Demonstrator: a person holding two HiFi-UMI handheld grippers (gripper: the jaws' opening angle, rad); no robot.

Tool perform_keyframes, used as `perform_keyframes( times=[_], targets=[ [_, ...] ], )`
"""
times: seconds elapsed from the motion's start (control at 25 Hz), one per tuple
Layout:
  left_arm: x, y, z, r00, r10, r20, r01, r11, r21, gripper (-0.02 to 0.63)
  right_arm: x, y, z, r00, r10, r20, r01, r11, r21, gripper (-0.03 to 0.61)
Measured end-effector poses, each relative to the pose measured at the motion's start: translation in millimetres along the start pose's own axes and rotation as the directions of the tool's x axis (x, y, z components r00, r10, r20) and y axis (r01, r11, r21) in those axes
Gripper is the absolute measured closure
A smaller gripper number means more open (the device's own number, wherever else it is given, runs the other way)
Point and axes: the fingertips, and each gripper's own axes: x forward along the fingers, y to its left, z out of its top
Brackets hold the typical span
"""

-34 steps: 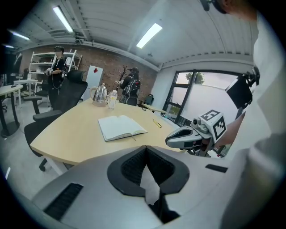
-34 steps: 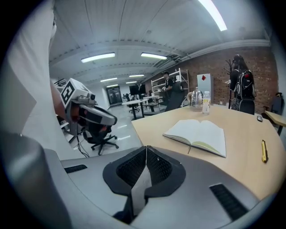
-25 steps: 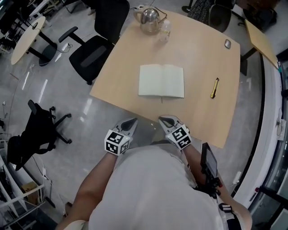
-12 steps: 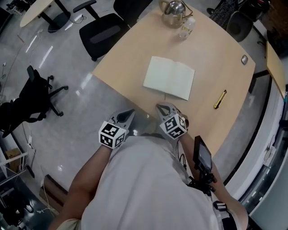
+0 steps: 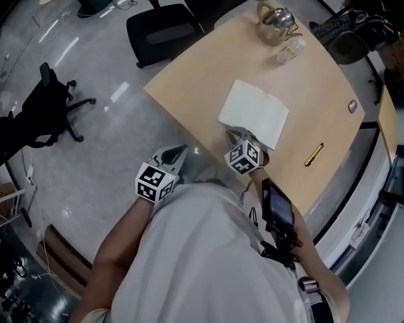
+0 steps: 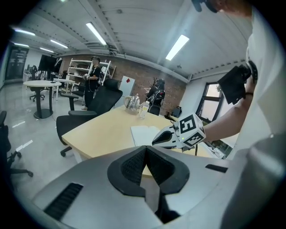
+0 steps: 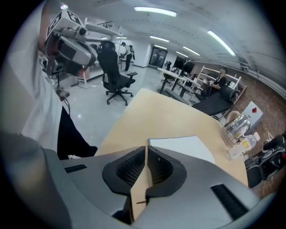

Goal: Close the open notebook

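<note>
The open notebook [image 5: 254, 114] lies flat on the beige table [image 5: 202, 76], its pale blank pages facing up. My right gripper [image 5: 238, 134] is shut and empty, its tips over the table's near edge just short of the notebook's near side. In the right gripper view the jaws [image 7: 146, 150] are closed, with the notebook [image 7: 183, 145] right behind them. My left gripper [image 5: 177, 151] is also shut and empty. It hangs over the floor, left of the table edge. The left gripper view shows its closed jaws [image 6: 145, 150], the notebook [image 6: 142, 134] and the right gripper [image 6: 157, 142].
A glass teapot [image 5: 276, 16] and a small bottle [image 5: 289, 49] stand at the table's far end. A yellow pen [image 5: 314, 154] lies right of the notebook, with a small grey object [image 5: 352, 106] beyond it. Black office chairs [image 5: 161, 28] stand on the floor to the left.
My right gripper has moved forward from over the floor to the table's near edge by the notebook. The left gripper stays back. The head view has swung, so the table sits more to the right.
</note>
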Motion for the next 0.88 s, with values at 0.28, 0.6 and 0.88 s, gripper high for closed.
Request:
perform_keyframes(
  times=[0.28,0.6,0.88],
  targets=[
    [-12.4,30.9,-6.6,0.997,0.065,0.034,-0.062,0.996,-0.063,0.609,40.9,-4.2,-1.4,0.988,0.03,-0.15,-0.057,0.982,-0.18,0.558],
    [-37.9,51.0,-23.6,0.993,0.114,0.028,-0.11,0.987,-0.114,0.609,71.9,-7.3,-8.0,0.958,0.002,-0.288,-0.079,0.964,-0.254,0.558],
    [-44.6,57.6,-27.4,0.993,0.116,0.023,-0.113,0.986,-0.126,0.609,68.9,-10.7,0.5,0.961,-0.025,-0.276,-0.038,0.975,-0.22,0.56]
  ],
)
